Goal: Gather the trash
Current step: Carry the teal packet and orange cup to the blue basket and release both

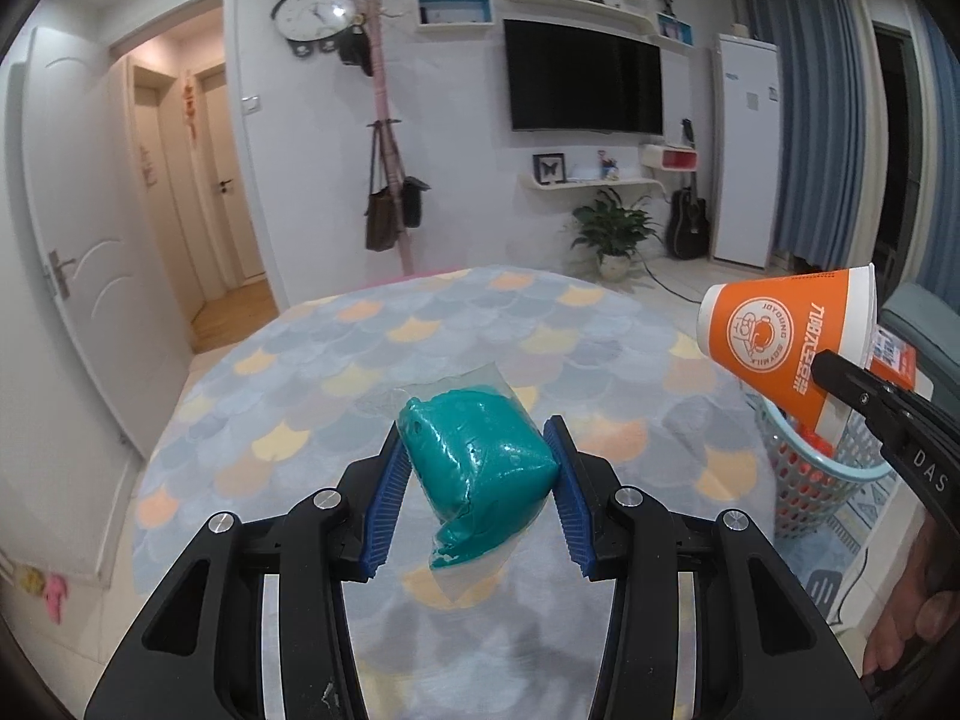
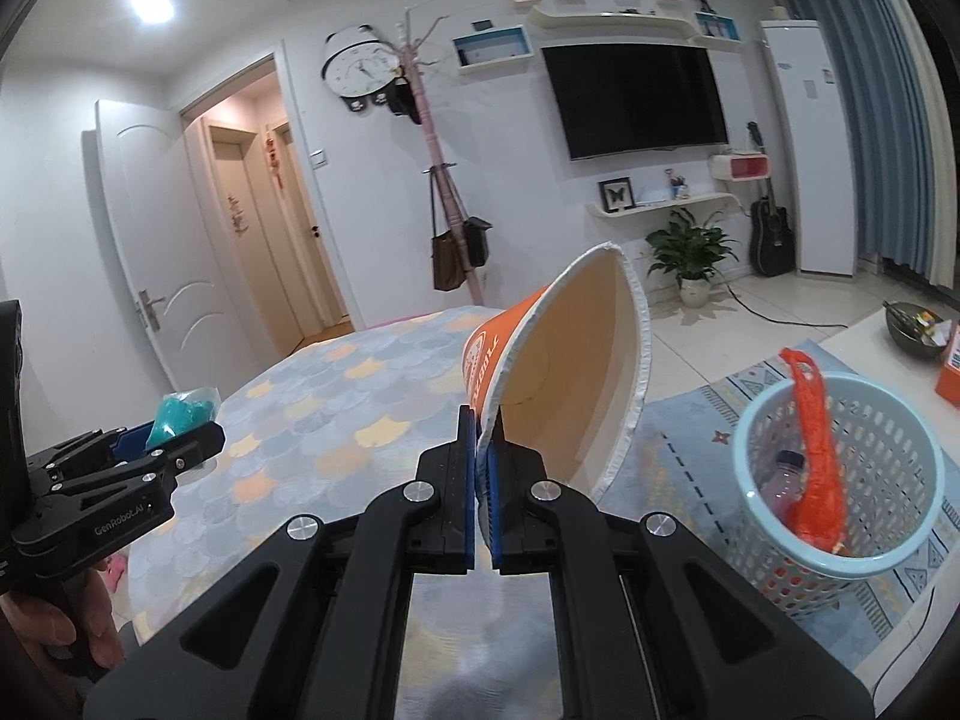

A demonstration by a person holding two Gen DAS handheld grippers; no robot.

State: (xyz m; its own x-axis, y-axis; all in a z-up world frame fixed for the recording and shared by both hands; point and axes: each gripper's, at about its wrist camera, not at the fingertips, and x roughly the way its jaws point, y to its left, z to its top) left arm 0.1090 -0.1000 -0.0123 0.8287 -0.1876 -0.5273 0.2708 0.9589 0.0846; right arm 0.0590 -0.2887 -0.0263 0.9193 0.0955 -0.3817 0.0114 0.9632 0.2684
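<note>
Trash is riding in both grippers above the bed (image 1: 360, 360): left gripper (image 1: 477, 474) jaws pinching a teal bagged lump (image 1: 480, 468), right gripper (image 2: 483, 468) jaws pressed on an orange paper cup's (image 2: 576, 372) rim. Centre each over the blue basket (image 2: 840, 570) before releasing.

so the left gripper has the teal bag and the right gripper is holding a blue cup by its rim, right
Not quite: the cup is orange, not blue, as the right wrist view shows. The right gripper does pinch its rim, and the left gripper holds the teal bag.

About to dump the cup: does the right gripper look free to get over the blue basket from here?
Probably yes. The right gripper holds the orange cup in the air, and the basket's open top lies uncovered to its right, nothing between.
</note>
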